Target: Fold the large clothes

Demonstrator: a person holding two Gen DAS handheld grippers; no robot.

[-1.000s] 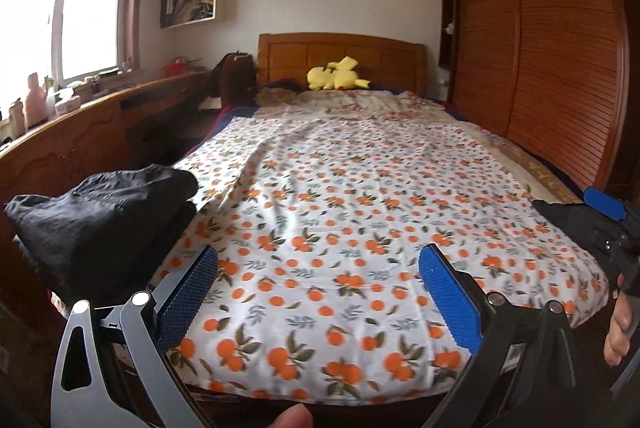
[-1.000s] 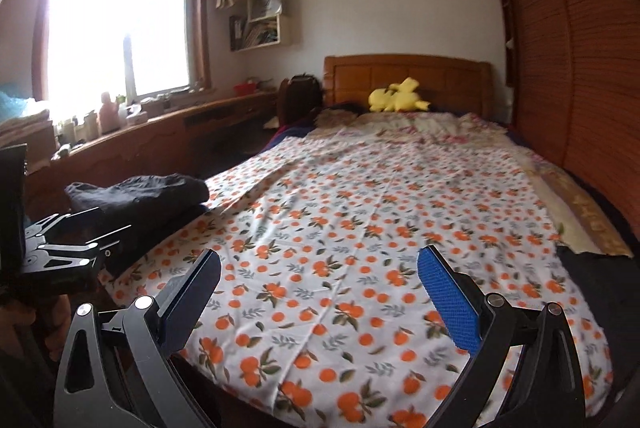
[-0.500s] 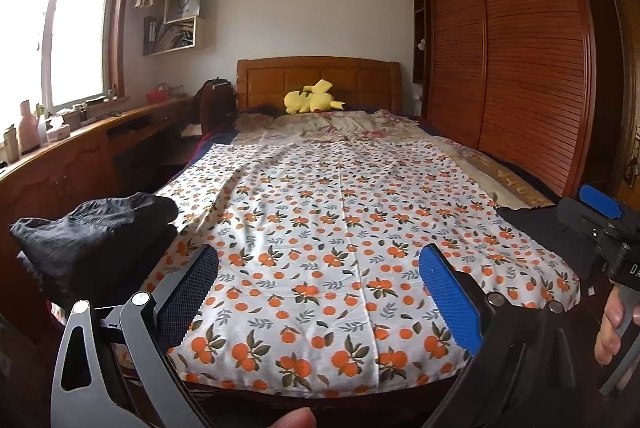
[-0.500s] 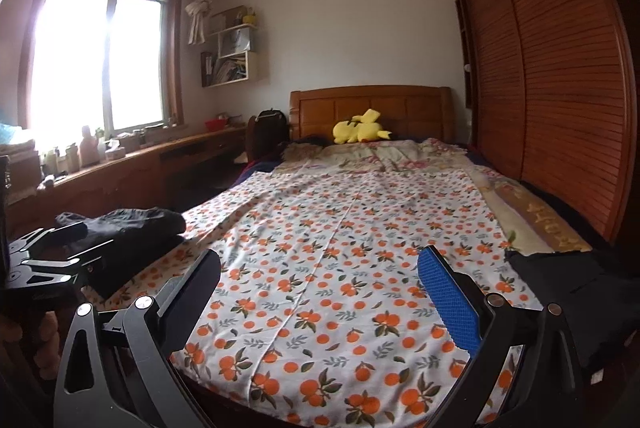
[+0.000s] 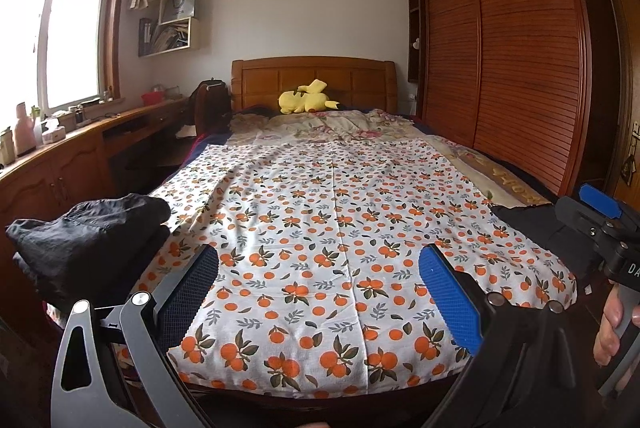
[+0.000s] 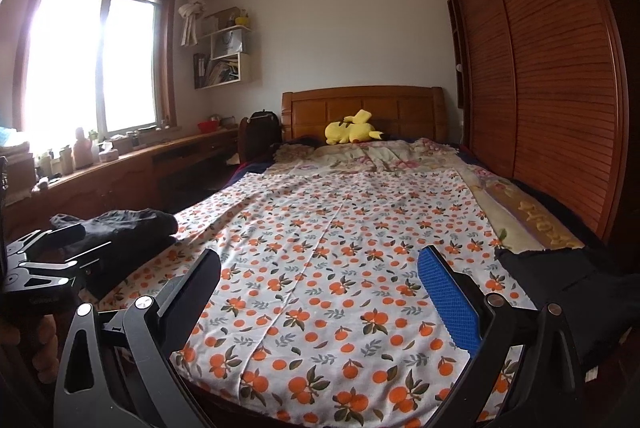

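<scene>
A folded dark garment (image 5: 88, 228) lies on the bed's near left corner; it also shows in the right wrist view (image 6: 128, 228). Another dark garment (image 5: 532, 224) lies at the near right edge and hangs off the side in the right wrist view (image 6: 560, 280). My left gripper (image 5: 320, 292) is open and empty, held back from the foot of the bed. My right gripper (image 6: 320, 292) is open and empty, also short of the bed. Each gripper shows at the edge of the other's view.
The bed carries a white sheet with orange print (image 5: 340, 228). A yellow plush toy (image 5: 306, 102) lies by the wooden headboard. A wooden wardrobe (image 5: 520, 68) runs along the right; a long desk (image 5: 80, 156) with bottles runs under the window at left.
Both grippers have tilted upward and drawn back, so more of the ceiling and wall shows. Both stay open. The garments have not moved.
</scene>
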